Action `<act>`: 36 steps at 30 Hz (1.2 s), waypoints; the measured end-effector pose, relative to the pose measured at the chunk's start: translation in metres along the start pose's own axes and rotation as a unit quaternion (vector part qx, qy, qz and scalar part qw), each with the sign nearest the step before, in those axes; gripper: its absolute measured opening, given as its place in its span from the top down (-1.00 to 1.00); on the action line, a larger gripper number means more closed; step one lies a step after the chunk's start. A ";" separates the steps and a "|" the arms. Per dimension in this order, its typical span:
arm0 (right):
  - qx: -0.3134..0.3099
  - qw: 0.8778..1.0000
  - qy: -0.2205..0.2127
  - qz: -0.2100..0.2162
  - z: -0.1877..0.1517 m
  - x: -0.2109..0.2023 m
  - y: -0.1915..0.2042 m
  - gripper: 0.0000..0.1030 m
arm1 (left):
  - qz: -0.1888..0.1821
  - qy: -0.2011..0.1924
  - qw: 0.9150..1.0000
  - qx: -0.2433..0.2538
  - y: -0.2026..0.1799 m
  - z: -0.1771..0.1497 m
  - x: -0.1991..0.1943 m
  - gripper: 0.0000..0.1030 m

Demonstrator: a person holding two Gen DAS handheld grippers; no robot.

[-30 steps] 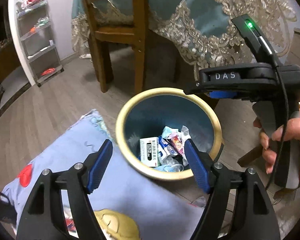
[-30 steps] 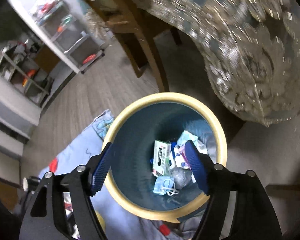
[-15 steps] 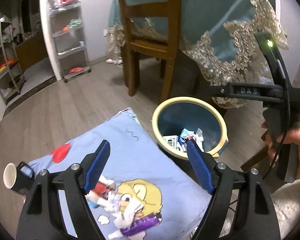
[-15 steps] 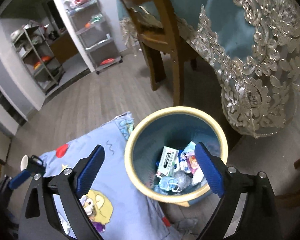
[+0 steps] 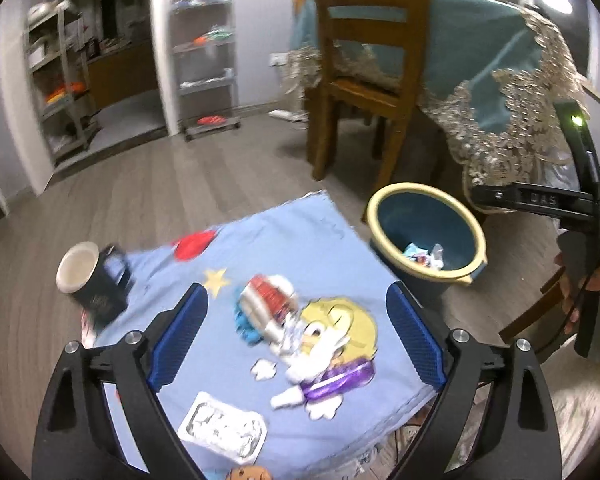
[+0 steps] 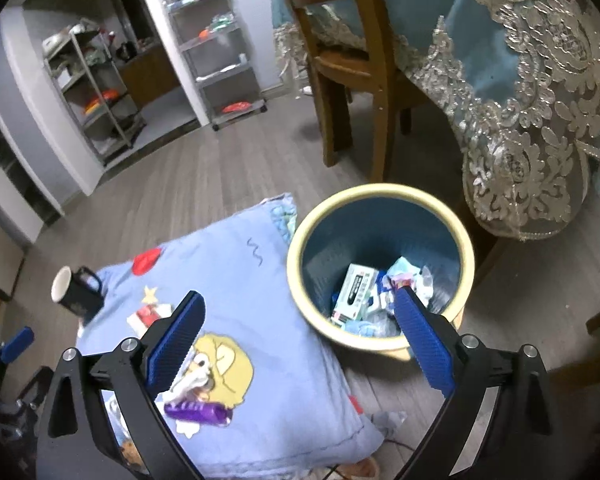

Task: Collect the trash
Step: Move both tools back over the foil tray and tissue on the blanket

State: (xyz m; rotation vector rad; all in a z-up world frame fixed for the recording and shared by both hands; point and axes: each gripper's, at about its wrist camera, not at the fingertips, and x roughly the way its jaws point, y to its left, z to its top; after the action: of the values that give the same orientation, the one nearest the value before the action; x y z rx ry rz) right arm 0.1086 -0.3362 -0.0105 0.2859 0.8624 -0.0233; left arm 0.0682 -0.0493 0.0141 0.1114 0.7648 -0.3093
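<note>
A wooden floor (image 5: 148,196) carries everything here. A table draped in a blue cloth with lace trim (image 6: 512,56) stands at the back, with a wooden chair (image 5: 364,80) pushed against it. A pale blue cushion (image 5: 300,248) with a cartoon print lies in the foreground, and a blue bin with a cream rim (image 6: 380,268) stands on the floor just beside its right edge.

The left claw (image 5: 296,336) hangs over the cushion with its 2 blue pads spread wide and nothing between them. The right claw (image 6: 296,340) is likewise wide open and empty, one pad over the cushion, the other over the bin's rim.

A black mug (image 5: 92,280) sits at the cushion's left edge. Trash lies on the cushion: a red-and-white wrapper (image 5: 266,300), a purple wrapper (image 5: 336,380) and a foil pack (image 5: 224,428). More trash, including a white-and-green box (image 6: 354,292), lies in the bin.
</note>
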 end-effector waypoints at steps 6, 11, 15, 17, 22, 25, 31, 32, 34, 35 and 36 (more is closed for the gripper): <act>0.008 0.999 0.023 0.021 -0.019 0.007 0.018 -0.84 | 0.031 0.016 0.999 -0.015 0.028 -0.032 -0.001 -0.73; -0.010 0.999 0.042 0.023 -0.036 0.016 0.041 -0.84 | 0.048 0.030 0.998 -0.028 0.055 -0.052 0.002 -0.73; -0.026 0.997 0.062 0.023 -0.052 0.026 0.063 -0.84 | 0.061 0.048 0.996 -0.045 0.070 -0.063 0.012 -0.73; -0.028 0.997 0.071 0.022 -0.059 0.031 0.069 -0.84 | 0.062 0.058 0.994 -0.061 0.076 -0.070 0.018 -0.73; -0.028 0.995 0.095 0.028 -0.073 0.046 0.078 -0.84 | 0.079 0.085 0.990 -0.079 0.083 -0.084 0.033 -0.73; -0.042 0.993 0.105 0.026 -0.078 0.056 0.085 -0.84 | 0.093 0.093 0.988 -0.076 0.085 -0.088 0.038 -0.73; -0.055 0.989 0.137 0.033 -0.091 0.082 0.095 -0.84 | 0.103 0.111 0.985 -0.079 0.087 -0.092 0.050 -0.73; -0.057 0.988 0.141 0.035 -0.092 0.086 0.097 -0.84 | 0.105 0.114 0.985 -0.079 0.087 -0.093 0.052 -0.73; -0.060 0.986 0.149 0.038 -0.094 0.094 0.101 -0.84 | 0.107 0.118 0.984 -0.080 0.088 -0.094 0.054 -0.73; -0.060 0.986 0.152 0.040 -0.095 0.098 0.102 -0.84 | 0.109 0.120 0.983 -0.080 0.088 -0.094 0.056 -0.73; -0.060 0.985 0.155 0.040 -0.096 0.101 0.103 -0.84 | 0.110 0.123 0.983 -0.081 0.089 -0.095 0.057 -0.73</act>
State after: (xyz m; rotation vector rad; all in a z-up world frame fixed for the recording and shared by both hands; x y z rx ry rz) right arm 0.1172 -0.2028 -0.1205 0.2128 1.1558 0.1525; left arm 0.0724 0.0418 -0.0948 0.0807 1.0107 -0.0216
